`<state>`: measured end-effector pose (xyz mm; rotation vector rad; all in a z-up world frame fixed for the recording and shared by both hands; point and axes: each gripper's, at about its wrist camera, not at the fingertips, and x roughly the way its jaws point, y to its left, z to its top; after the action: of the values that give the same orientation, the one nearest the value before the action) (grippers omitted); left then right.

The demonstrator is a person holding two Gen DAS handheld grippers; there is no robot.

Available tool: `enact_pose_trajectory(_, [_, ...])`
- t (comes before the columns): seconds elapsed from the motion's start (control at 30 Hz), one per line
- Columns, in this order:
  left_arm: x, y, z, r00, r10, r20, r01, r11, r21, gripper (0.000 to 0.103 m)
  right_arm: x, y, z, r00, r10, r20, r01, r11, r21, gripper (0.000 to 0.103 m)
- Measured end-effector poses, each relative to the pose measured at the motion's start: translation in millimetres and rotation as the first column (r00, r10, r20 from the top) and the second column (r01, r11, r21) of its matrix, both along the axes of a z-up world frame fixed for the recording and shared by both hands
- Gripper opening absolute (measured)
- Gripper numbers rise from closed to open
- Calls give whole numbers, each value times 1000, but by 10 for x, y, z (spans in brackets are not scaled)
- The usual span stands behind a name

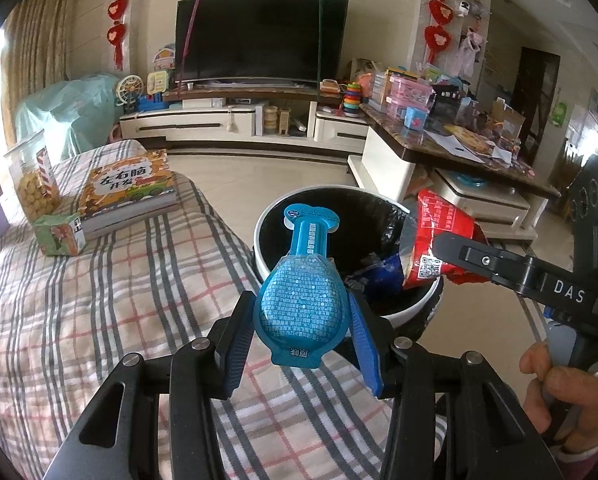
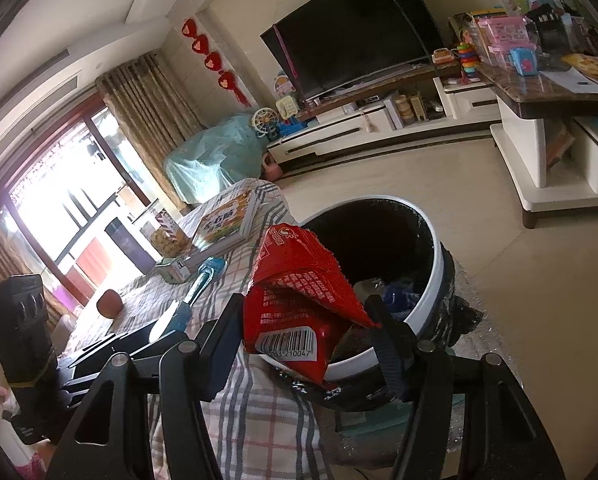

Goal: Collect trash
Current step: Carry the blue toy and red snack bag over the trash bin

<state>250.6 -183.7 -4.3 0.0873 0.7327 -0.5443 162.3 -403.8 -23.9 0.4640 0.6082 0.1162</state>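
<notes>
The left hand-held gripper clamps a blue pouch while the right hand-held gripper pinches a red wrapper over the bin, rim at 12 o'clock.

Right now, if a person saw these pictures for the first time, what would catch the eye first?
First, the blue pouch-shaped package, clamped in the left gripper at the edge of the plaid-covered surface. Next, the crumpled red snack bag in the right gripper, over the rim of the white trash bin with its black liner. Behind them hangs a large dark television.
</notes>
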Motion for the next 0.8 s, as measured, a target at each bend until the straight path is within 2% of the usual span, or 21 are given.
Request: enact_pose_trajectory(0.8, [77,-187,0,1000,-15,0,15,1000,11,45,100,-116,-12,1000,-17,-15,17,1000,-12,62])
